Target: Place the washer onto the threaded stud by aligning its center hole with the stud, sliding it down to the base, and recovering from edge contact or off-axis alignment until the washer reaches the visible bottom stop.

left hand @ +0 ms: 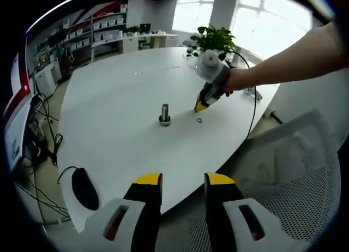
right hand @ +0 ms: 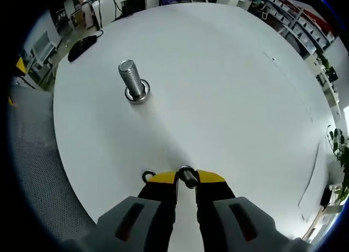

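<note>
1. In the left gripper view we see our left tool point(left hand: 183, 181) nearest, its two yellow-tipped jaws apart with nothing between them, held off the near edge of the bench point(left hand: 109, 99).
2. In the right gripper view, the right tool point(right hand: 186, 178) has its jaws pinched on one small dark ring, the washer point(right hand: 188, 175).
3. A second small ring point(right hand: 148, 176) lies on the bench, touching the tool's left jaw tip; we cannot tell if it is another washer.
4. Farther out stands one upright threaded stud point(right hand: 132, 80), well apart from the washer. What sits at its base is hard to make out.
5. One dark computer mouse point(left hand: 84, 187) lies at the bench edge.
6. The bench is white and rounded. Beyond it are one potted plant point(left hand: 214, 40), shelves and bright windows.
</note>
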{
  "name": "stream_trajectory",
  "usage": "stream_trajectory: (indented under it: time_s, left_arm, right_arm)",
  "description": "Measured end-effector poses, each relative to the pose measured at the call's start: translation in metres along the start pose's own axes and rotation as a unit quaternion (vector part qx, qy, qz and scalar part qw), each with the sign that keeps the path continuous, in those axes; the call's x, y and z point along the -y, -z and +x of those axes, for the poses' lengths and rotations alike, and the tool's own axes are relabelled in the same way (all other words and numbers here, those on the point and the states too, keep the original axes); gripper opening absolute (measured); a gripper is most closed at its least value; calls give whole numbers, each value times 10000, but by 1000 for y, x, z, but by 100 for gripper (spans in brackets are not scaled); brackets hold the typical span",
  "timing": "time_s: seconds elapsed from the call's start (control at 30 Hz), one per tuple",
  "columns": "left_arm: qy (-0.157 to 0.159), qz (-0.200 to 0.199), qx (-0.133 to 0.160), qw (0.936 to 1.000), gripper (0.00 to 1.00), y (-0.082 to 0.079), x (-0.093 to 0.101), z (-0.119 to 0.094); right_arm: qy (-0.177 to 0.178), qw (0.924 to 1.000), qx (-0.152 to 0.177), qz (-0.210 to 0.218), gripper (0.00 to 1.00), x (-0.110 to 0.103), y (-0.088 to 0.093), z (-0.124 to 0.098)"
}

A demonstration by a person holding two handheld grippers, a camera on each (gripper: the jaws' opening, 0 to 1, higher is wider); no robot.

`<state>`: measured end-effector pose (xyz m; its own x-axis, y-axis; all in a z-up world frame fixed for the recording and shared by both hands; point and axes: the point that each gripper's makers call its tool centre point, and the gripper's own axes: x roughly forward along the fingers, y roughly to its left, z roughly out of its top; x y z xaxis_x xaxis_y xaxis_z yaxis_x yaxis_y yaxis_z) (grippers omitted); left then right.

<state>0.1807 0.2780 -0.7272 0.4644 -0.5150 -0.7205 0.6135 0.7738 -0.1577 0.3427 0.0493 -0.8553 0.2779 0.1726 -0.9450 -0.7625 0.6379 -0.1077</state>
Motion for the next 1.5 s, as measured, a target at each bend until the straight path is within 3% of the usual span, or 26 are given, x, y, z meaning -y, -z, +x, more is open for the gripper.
stream_trajectory:
  time_s: [0.57,1.07,1.37,1.5]
  left_arm:
    - [-86,-3,-64,9999,29,2,-3,0]
    - [-143,107,7,9998,29,0,-3,-3]
    - [-120,212,20,9997,28,-1,-1,-3]
    - [-112,241,29,9996,28,-1,-1,-3]
  right_arm:
    - [-51,9998,138,155,19,0,0,-3]
    - [-32,9991,72,411,21,-8,24,-16]
    - [-98,9985,148,513,22,-21,25,-18]
    - [-209,9990,-14,405,24,-32,28,-15]
